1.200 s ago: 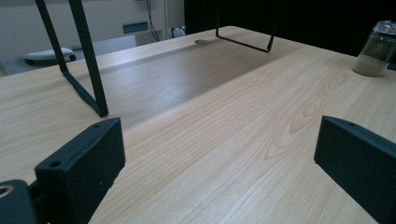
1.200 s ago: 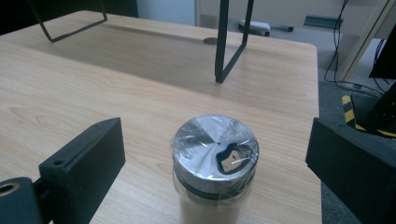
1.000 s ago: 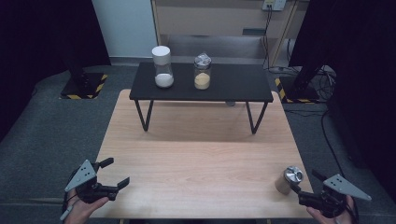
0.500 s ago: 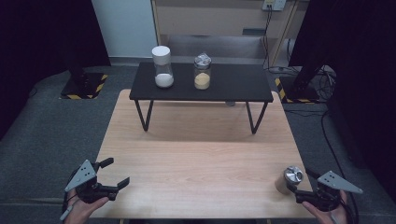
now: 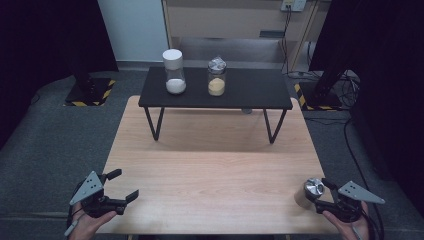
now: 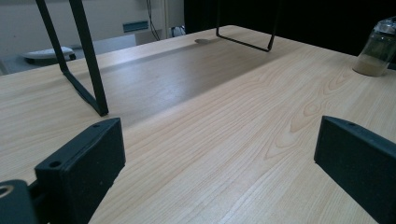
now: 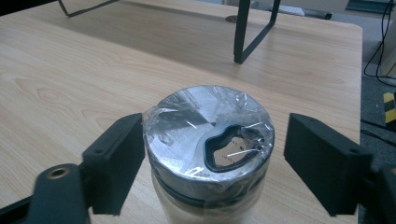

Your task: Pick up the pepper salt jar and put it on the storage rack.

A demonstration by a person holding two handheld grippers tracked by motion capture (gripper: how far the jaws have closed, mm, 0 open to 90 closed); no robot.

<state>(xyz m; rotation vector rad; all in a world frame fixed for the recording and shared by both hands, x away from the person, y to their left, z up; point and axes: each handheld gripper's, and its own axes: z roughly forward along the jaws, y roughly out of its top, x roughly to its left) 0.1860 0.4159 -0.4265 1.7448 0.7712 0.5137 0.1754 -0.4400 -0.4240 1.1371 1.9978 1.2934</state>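
right claw (image 7: 212, 163) closing around silver-lidded jar (image 7: 208, 135)

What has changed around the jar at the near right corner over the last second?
The right claw edged closer around the silver-lidded glass jar, and its jaws have just been closing on it; one pad looks to touch, the other stands off, so no grip yet. The left claw, open, the jar and the two jars on the black shelf kept their places.

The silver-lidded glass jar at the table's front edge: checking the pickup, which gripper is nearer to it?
Right. The right gripper brackets the silver-lidded glass jar; the left gripper sits across the table.
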